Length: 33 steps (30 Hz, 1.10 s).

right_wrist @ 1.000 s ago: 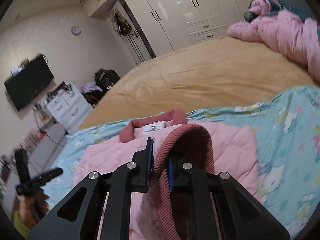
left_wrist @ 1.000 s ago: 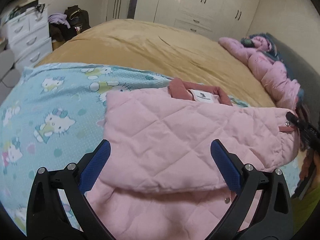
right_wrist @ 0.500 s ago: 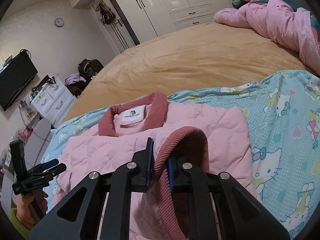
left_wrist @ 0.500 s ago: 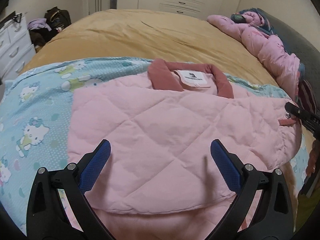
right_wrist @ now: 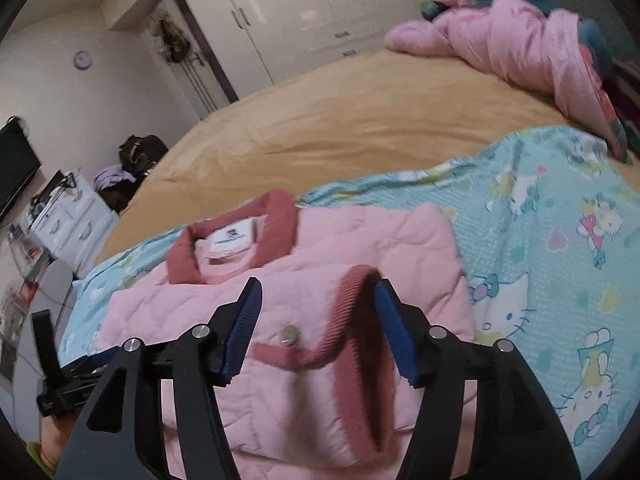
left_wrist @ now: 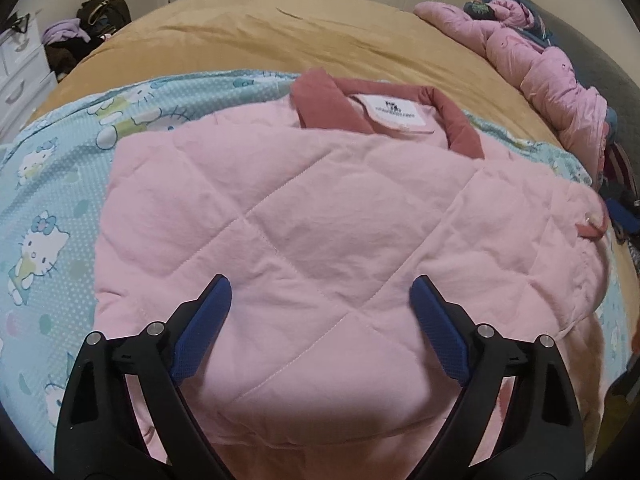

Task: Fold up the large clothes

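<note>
A pink quilted jacket point(left_wrist: 320, 200) lies front-down on the bed, its dusty-red collar point(left_wrist: 320, 100) and white label point(left_wrist: 394, 114) at the far side. My left gripper point(left_wrist: 320, 282) hovers low over the folded body. Its jaws are wide and closing slightly, with nothing pinched. In the right wrist view the jacket point(right_wrist: 360, 240) has a sleeve folded across it. My right gripper point(right_wrist: 318, 284) is opening. The ribbed red cuff point(right_wrist: 356, 292) and a snap button point(right_wrist: 290, 334) lie between its fingers, and the pads are off the cloth.
The jacket rests on a light-blue cartoon-cat sheet point(left_wrist: 52, 200) spread over a mustard bed cover point(left_wrist: 320, 40). A heap of pink padded clothes point(left_wrist: 560, 80) lies at the far right. White drawers point(left_wrist: 20, 72) and bags point(left_wrist: 100, 12) stand left of the bed, wardrobes point(right_wrist: 320, 20) behind.
My right gripper was shut on the sleeve cuff and has now let it go, jaws spread. My left gripper has sunk closer to the jacket and narrowed a little.
</note>
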Tool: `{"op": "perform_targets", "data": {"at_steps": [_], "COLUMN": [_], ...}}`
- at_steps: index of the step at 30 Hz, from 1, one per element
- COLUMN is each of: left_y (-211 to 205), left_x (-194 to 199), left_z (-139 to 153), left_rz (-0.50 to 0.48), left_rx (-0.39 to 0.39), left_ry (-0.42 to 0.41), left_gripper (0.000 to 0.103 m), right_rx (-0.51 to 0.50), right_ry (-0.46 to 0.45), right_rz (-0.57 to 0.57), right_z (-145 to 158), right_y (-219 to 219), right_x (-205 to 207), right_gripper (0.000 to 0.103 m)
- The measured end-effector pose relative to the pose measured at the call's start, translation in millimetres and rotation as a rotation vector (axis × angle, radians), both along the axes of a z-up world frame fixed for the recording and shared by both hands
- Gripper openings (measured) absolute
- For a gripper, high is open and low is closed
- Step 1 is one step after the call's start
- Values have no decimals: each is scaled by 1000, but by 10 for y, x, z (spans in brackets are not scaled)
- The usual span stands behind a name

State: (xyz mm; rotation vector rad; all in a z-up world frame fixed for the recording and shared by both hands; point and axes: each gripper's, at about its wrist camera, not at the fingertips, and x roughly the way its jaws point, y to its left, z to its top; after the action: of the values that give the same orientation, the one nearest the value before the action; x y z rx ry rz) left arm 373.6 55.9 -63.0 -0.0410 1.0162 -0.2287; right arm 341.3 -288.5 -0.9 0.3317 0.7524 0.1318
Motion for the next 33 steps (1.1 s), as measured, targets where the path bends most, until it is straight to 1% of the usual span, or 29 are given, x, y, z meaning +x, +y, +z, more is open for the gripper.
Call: {"op": "perform_targets", "data": {"at_steps": [1,3,6,7,8,9,10,13,14,15,18,22,25,27,28,31,33], "left_y": [-3,-15,-2,4,13,20,20,32,33,27,12,17,33,64,77,120,140], "left_x": [-3,-3,12,15,12,10,13,1,0,0,-6,-9,-15,-32,-45,-86,-122], "left_z": [-30,-73,-126,-139,-155,-172,-183,-205,-213,-225,-240,-243,-229,-204,-189,-131,-97], "left_rz": [0,0,1,2,3,5,4,-4,-9,-13,-14,-18,-22,-24,-24,-29,-20], "left_rx": [4,12,5,0,-5,-10,-10,-15,-14,-11,-1,1,-8,-28,-34,-53,-57], "left_ry": [2,10,16,15,13,12,12,4,4,4,-6,-7,-9,-8,-5,2,4], "left_gripper": [85,86,87,87,87,87,87,87,87,87,87,87,86,86,86,86,90], "right_rx": [-19,-52,-90,-117,-148,-165,-185,-296,-323,-327,-282,-281,-280,-264,-249,-147,-108], "right_ry": [-9,-12,12,36,56,81,119,252,273,279,282,261,251,229,218,192,190], "right_rz": [38,104,189,209,213,225,239,265,286,290,270,251,247,251,251,229,221], "right_z": [18,32,4,-34,-84,-135,-214,-537,-645,-721,-839,-910,-885,-824,-788,-667,-621], "right_y": [124,320,640,736,807,858,903,1028,1056,1057,1022,1040,1031,1018,998,863,813], "right_x": [-6,9,54,86,114,137,173,255,270,277,296,295,298,281,254,173,151], "right_gripper": [64,70,76,79,80,83,85,86,87,88,91,95,96,96,96,95,95]}}
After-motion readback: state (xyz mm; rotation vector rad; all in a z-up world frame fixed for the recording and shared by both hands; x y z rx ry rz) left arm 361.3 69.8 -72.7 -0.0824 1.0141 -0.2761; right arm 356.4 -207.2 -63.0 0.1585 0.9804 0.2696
